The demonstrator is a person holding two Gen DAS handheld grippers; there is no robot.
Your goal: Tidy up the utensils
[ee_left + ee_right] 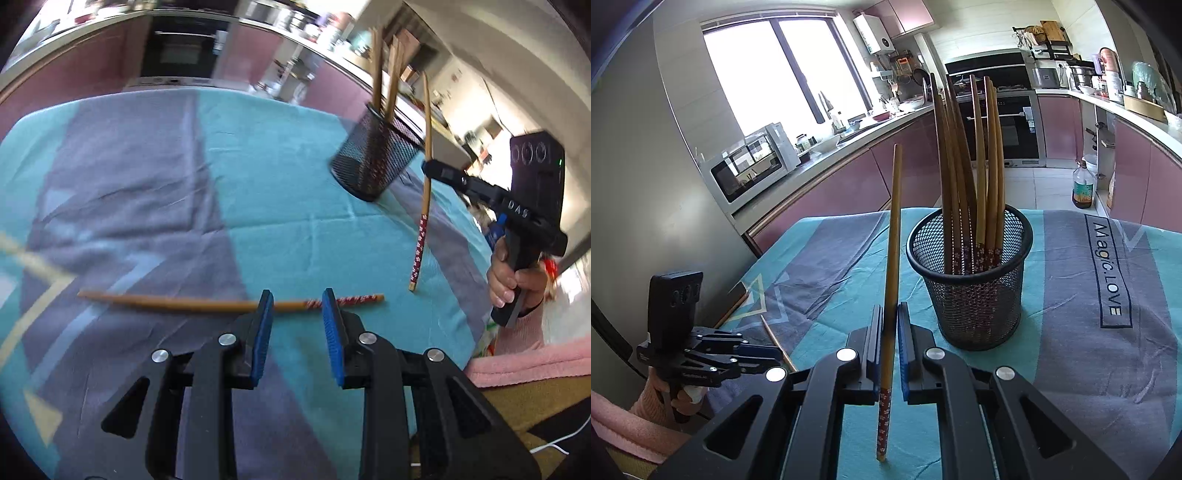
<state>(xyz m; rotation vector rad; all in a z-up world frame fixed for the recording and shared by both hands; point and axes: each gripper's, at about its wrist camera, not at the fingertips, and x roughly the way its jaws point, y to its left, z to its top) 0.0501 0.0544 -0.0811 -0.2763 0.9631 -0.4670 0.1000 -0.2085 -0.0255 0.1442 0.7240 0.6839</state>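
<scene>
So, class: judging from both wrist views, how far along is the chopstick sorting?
Done: several wooden chopsticks stand in the black mesh cup. In hand: the right gripper clamps one upright chopstick. Left: the open left gripper nears a chopstick lying on the teal cloth.

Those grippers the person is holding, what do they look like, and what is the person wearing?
Each gripper, left and right, is a black plastic frame with silver bolt heads, two blue ribbed pads, a pistol-style handle and a black box with three round lenses on top. One bears white letters, DAS. The sleeves are pink and fuzzy.
</scene>
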